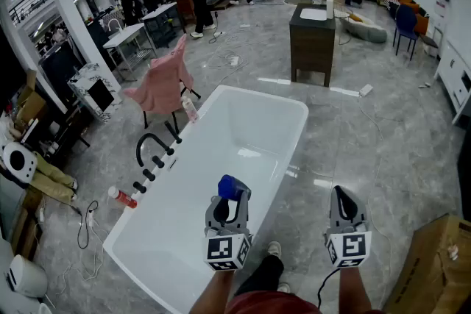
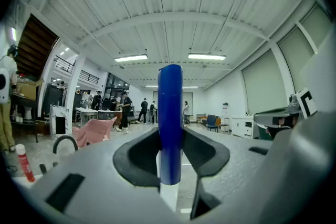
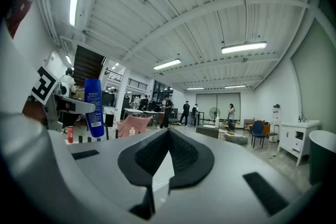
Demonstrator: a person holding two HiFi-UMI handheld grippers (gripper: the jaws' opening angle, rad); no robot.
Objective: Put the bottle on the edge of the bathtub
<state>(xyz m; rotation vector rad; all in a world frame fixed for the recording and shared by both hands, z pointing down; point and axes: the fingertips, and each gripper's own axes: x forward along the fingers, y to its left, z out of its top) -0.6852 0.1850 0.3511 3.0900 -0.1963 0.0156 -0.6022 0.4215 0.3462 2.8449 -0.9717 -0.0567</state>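
Note:
A blue bottle point(image 1: 234, 187) stands upright between the jaws of my left gripper point(image 1: 232, 196), which is shut on it above the near end of the white bathtub point(image 1: 296, 116). In the left gripper view the bottle point(image 2: 170, 123) rises straight up through the middle, pinched by the black pads point(image 2: 142, 157). My right gripper point(image 1: 344, 196) is level over the floor just right of the tub, its jaws together with nothing in them. The right gripper view shows the closed pads point(image 3: 181, 157) and, off to the left, the blue bottle point(image 3: 93, 107) in the other gripper.
A black faucet point(image 1: 151, 147) and knobs line the tub's left rim, with a small bottle point(image 1: 190, 108) near its far corner. A red-capped bottle point(image 1: 122, 197) lies left of the tub. Pink cloth point(image 1: 163, 84) drapes a chair; a dark cabinet point(image 1: 312, 40) and people stand beyond.

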